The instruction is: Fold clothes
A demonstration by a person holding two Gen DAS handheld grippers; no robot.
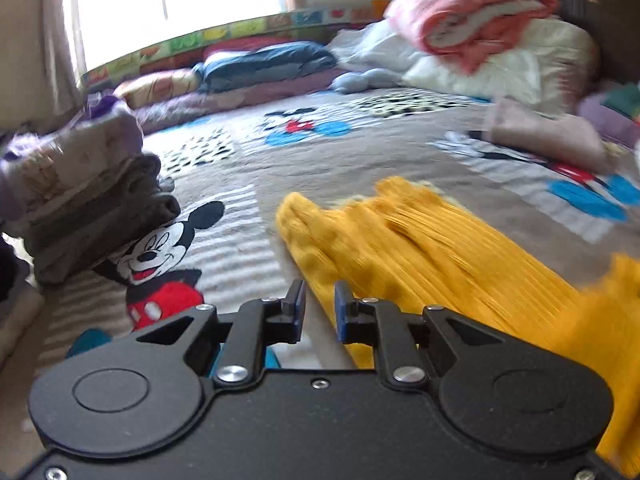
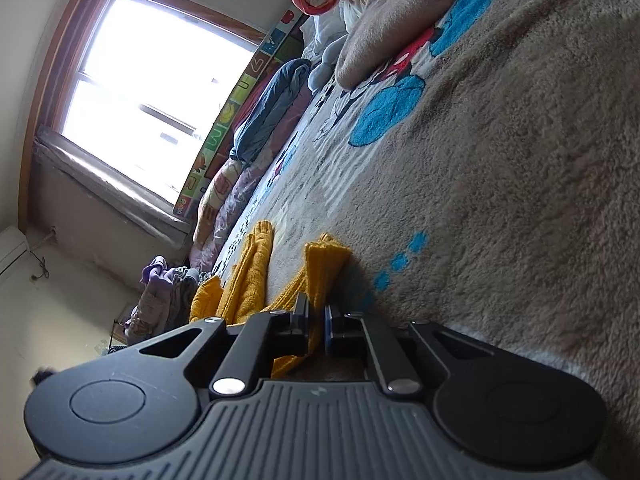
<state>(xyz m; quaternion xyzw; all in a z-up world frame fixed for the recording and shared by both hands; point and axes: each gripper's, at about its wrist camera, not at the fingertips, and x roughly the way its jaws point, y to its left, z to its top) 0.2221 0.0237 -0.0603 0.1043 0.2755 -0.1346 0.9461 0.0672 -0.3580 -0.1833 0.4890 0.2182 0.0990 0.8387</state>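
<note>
I am holding a hand-held gripper in each hand over a bed covered by a grey plush blanket (image 1: 248, 168) printed with cartoon mice. A mustard-yellow ribbed knit garment (image 1: 420, 240) is lying crumpled on the blanket. My right hand-held gripper (image 2: 316, 320) is lying low against the bed, tilted sideways, its fingers pinching a fold of the yellow knit between them. My left hand-held gripper (image 1: 320, 308) is hovering with its fingers slightly apart and nothing between them; the garment's near edge is sitting just ahead and to its right. The knit's long axis is running away from my right hand-held gripper, two narrow ends pointing toward the window side. A stack of folded grey and lilac clothes (image 1: 92, 196) is resting at the left. My left hand is the free one, nearest the loose edge.
</note>
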